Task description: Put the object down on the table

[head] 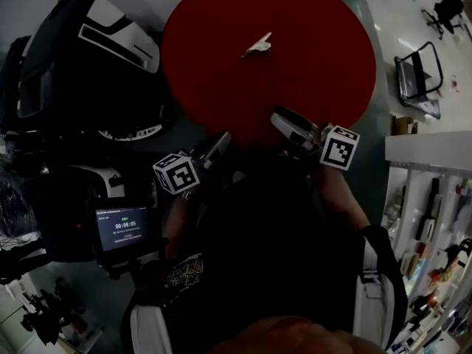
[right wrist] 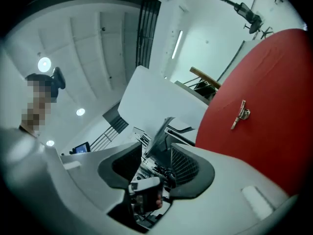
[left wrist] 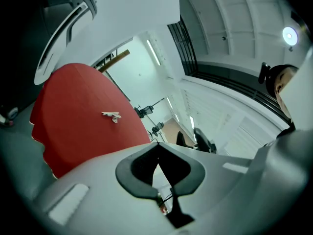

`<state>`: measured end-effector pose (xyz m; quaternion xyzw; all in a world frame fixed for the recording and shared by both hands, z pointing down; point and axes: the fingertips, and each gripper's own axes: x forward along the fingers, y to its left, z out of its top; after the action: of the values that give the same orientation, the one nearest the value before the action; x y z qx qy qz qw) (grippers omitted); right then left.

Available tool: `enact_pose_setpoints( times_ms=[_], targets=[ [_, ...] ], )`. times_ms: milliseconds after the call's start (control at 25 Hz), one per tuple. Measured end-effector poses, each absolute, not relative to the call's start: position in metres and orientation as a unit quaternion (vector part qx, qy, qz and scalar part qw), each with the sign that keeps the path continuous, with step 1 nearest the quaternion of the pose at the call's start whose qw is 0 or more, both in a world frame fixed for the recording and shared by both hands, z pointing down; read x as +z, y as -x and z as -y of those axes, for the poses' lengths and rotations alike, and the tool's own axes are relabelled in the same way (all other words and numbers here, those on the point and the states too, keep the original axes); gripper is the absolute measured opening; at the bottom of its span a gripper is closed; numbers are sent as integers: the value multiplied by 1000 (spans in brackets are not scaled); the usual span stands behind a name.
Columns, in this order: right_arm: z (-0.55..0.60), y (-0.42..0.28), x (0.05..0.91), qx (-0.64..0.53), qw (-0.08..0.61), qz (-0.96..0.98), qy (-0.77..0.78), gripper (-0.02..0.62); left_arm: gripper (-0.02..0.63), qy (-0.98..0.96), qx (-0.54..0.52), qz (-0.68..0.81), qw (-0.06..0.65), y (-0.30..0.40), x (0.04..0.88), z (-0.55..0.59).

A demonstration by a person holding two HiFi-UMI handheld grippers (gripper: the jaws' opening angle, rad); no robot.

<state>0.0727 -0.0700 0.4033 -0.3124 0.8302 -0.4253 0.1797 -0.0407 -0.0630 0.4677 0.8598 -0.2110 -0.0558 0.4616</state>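
The small white object (head: pixel 258 45) lies on the round red bench (head: pixel 324 43), close to the middle of the top and a little toward 11 o'clock from its centre in the head view. It is thin and pale with a bent or winged outline. It is too small to say what it is. Nothing touches it, and bare red surface surrounds it on every side.

Both grippers are drawn back to the person's body, well apart from the object. The left gripper (head: pixel 220 140) hangs just off the bench rim at about 7 o'clock. The right gripper (head: pixel 284 120) sits over the near rim at about 6 o'clock.

In the left gripper view, the dark fingers (left wrist: pixel 134 168) are pressed together at their tips with nothing caught between them. The object (left wrist: pixel 112 115) shows far beyond them, toward 10 o'clock in that view.

In the right gripper view, the fingers (right wrist: pixel 193 168) are spread, and only background room clutter shows through the gap. The object (right wrist: pixel 241 114) rests on the red top off toward 2 o'clock.

Judging from this layout, the task looks essentially done: the object is down flat on the bench and neither gripper has hold of it. Little seems left beyond keeping both grippers clear so the object is not knocked. A small screen (head: pixel 124 227) at 8 o'clock in the head view shows a timer readout.
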Motion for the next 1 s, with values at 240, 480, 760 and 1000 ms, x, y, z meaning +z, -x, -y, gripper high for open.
enact_pose_setpoints(
  times_ms=[240,480,760,1000],
  targets=[
    [10,-67,370,-352,130,-857,352,182,11,-873,-26,161,459,-2,459,32],
    [-15,-75,352,-274,80,-893,347,144,11,-878,-31,166,447,-28,452,24],
    [-40,-113,332,-211,60,-915,339,6,11,-888,-29,171,426,-82,437,0],
    [-53,-129,325,-166,37,-933,316,3,11,-887,-26,193,419,-103,434,-9]
  ],
)
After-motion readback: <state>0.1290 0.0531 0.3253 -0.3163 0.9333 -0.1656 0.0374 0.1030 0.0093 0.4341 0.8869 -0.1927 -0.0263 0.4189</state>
